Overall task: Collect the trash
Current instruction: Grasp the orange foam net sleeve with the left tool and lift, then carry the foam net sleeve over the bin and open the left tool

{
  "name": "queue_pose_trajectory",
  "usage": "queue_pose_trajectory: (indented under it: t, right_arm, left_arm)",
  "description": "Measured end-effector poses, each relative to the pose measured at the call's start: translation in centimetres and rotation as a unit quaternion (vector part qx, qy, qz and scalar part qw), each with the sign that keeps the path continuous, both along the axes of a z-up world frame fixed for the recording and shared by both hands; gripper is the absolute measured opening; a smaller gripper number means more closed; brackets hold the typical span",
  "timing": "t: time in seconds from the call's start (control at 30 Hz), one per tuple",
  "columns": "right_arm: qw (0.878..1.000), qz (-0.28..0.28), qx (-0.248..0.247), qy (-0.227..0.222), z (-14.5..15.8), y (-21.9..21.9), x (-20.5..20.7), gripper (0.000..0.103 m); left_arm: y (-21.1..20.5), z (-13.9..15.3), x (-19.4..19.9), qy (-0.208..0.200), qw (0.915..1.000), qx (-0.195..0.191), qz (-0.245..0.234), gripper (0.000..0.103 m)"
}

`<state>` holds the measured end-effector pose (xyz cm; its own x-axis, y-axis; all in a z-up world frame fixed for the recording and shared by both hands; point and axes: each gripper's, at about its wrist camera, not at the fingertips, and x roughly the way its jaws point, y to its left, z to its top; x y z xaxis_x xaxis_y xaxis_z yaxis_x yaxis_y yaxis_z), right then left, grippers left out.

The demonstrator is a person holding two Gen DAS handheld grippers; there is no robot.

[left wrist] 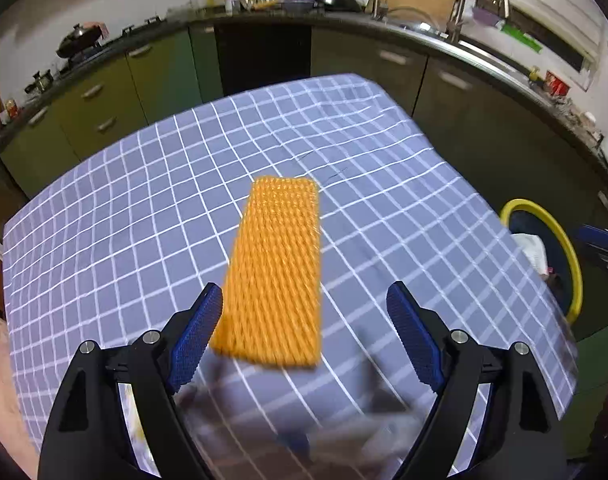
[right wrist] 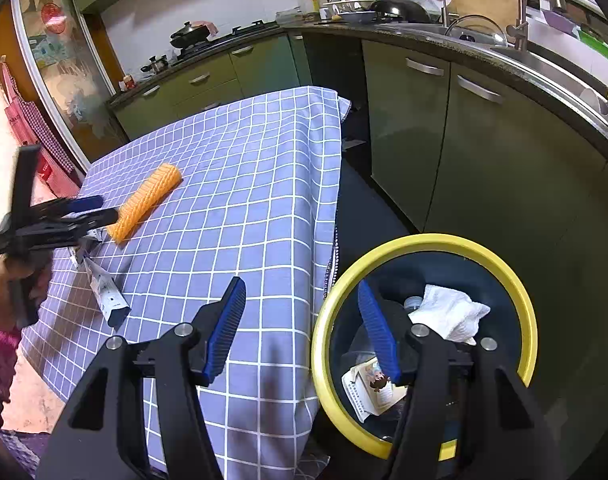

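Observation:
An orange foam net sleeve (left wrist: 275,272) lies flat on the blue checked tablecloth (left wrist: 143,200); it also shows in the right wrist view (right wrist: 143,202). My left gripper (left wrist: 304,300) is open and empty, its fingers either side of the sleeve's near end, the left pad (left wrist: 195,336) close to the sleeve's edge. In the right wrist view the left gripper (right wrist: 103,208) is at the sleeve's near end. My right gripper (right wrist: 301,300) is open and empty, above the table's right edge and the yellow-rimmed bin (right wrist: 500,268). A crumpled white wrapper (right wrist: 103,292) lies on the cloth.
The bin stands on the floor to the right of the table (left wrist: 560,240) and holds a white tissue (right wrist: 448,312) and a paper card (right wrist: 368,392). Green kitchen cabinets (right wrist: 464,152) and a sink counter run behind and to the right.

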<state>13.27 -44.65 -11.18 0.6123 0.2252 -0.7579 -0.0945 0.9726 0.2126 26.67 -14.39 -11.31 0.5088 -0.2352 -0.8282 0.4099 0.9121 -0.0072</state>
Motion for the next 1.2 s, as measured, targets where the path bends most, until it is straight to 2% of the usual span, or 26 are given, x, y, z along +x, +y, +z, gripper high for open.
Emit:
queue_pose_trajectory:
  t: [0.13,0.27,0.33,0.43,0.5,0.57,0.77,0.93,1.07,1.2]
  right_arm:
    - [1.000,-0.002,0.003,0.004,-0.3,-0.2,0.1,0.056]
    - [1.000,-0.002,0.006,0.007,-0.6,-0.4,0.3,0.056]
    - [1.000,-0.001,0.008,0.008,-0.7,-0.4,0.3,0.056]
    - [1.000,0.000,0.010,0.008,-0.7,-0.4,0.3,0.056]
    - [1.000,0.001,0.011,0.007,-0.7,-0.3,0.2,0.056]
    - [1.000,0.003,0.012,0.005,-0.6,-0.3,0.2,0.056]
    - [1.000,0.002,0.014,0.000,-0.4,-0.4,-0.3,0.056]
    - [1.000,-0.017,0.017,-0.010,0.1,-1.8,-1.2,0.056]
    - [0.998,-0.056,0.010,-0.019,0.4,-4.3,-2.8,0.056]
    - [0.994,-0.104,0.012,-0.020,0.1,-7.9,-5.3,0.056]
  left_arm:
    - [-0.3,-2.0,2.5,0.028,0.9995,0.013,0.008,0.083]
    - [-0.6,-3.3,3.2,0.041,0.9990,0.018,0.007,0.083]
    - [-0.7,-3.6,3.3,0.043,0.9989,0.021,0.006,0.077]
    - [-0.7,-3.7,3.5,0.043,0.9988,0.023,0.008,0.055]
    - [-0.6,-3.4,3.4,0.042,0.9989,0.018,0.008,0.028]
    - [-0.5,-2.8,3.1,0.037,0.9993,0.009,0.006,0.016]
    - [-1.1,0.4,0.0,-0.016,0.9998,0.004,-0.013,0.013]
    - [-3.9,3.4,-4.5,-0.038,0.9974,-0.005,-0.061,0.013]
    - [-7.4,4.8,-7.7,-0.034,0.9931,-0.028,-0.109,0.013]
    - [-11.7,4.9,-10.2,-0.020,0.9862,-0.045,-0.158,0.014]
